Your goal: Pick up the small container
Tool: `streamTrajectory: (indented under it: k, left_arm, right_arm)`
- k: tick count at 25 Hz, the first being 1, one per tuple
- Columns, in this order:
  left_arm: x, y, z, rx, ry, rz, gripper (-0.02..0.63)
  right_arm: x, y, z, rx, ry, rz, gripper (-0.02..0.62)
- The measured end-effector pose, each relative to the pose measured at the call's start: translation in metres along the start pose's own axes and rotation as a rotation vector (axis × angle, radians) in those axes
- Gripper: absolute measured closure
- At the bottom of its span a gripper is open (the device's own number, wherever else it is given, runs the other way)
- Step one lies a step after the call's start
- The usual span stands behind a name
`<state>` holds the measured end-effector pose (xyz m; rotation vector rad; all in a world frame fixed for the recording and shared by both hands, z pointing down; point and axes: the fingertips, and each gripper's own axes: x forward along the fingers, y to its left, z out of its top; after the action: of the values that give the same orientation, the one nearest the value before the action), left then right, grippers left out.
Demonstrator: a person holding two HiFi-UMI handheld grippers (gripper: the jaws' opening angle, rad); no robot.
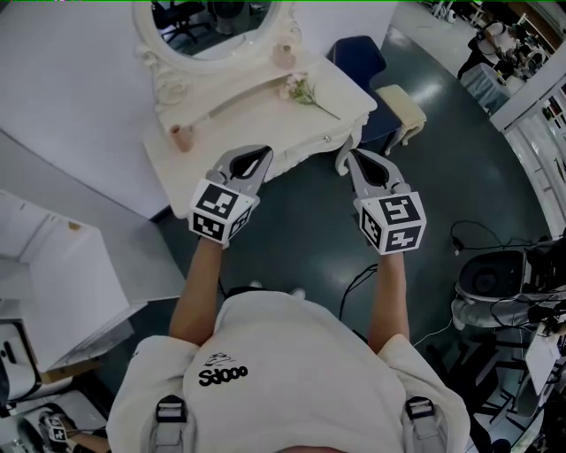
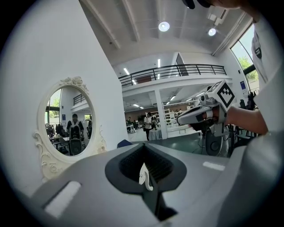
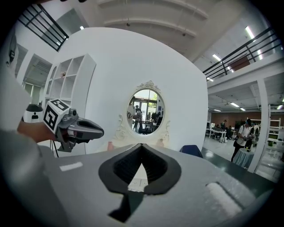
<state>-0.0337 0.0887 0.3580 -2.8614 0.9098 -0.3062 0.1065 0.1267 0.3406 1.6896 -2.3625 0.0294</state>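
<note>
A small pink container stands at the left end of the white dressing table, and a second one stands beside the oval mirror. In the right gripper view they show at the mirror's foot, the left container and the right container. My left gripper hangs over the table's front edge, shut and holding nothing. My right gripper is level with it off the table's right corner, also shut and holding nothing. Both are well short of the containers.
A flower sprig lies on the table's right part. A blue chair and a cream stool stand to the right of the table. A white shelf unit is at left; equipment and cables are at right.
</note>
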Motion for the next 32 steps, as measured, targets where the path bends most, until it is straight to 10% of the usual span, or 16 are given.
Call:
streamTrajectory:
  k: [17,32]
  left_arm:
    - [0.019,-0.028,-0.009,0.006,0.043,0.037,0.589]
    - [0.083,0.069,-0.021,-0.061,0.019,0.109,0.589]
  right_arm:
    - [-0.014,-0.03,-0.022,0.039,-0.02,0.028,0.594]
    - [0.081,-0.065,-0.02,0.009,0.038,0.063,0.594]
